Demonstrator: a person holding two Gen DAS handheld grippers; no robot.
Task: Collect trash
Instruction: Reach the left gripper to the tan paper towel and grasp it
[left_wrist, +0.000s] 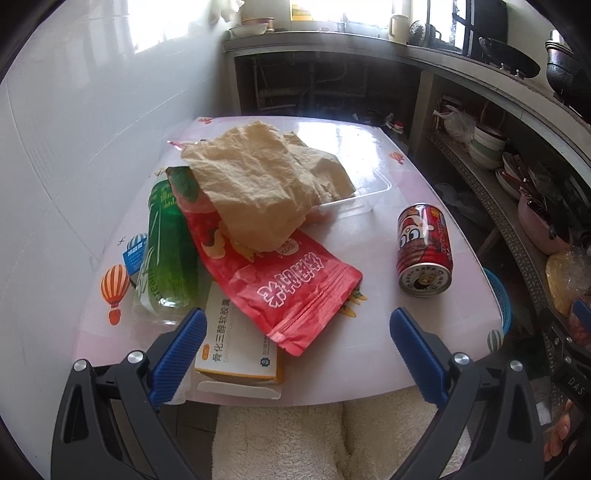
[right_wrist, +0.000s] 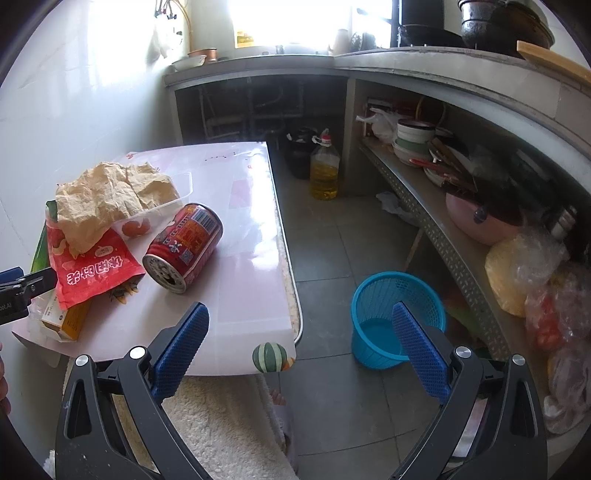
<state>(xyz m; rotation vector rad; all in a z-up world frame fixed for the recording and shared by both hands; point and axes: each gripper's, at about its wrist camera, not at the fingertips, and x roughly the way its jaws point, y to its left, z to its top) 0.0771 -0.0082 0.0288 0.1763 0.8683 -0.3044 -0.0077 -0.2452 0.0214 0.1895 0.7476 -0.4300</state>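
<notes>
Your left gripper (left_wrist: 297, 345) is spread wide and empty, hovering at the near edge of the table (left_wrist: 369, 332), just over the medicine box (left_wrist: 236, 354). Your right gripper (right_wrist: 301, 347) is also spread wide and empty, off the table's right corner, above the floor.

The trash is piled on the table's left side: crumpled brown paper (left_wrist: 258, 181) lies on a red snack bag (left_wrist: 284, 284), with a green bottle (left_wrist: 168, 251) to its left and a clear plastic tray (left_wrist: 365, 192) behind. The red can (left_wrist: 424, 249) lies alone on its side, right of the pile. The blue basket (right_wrist: 397, 317) stands on the floor, right of the table.
</notes>
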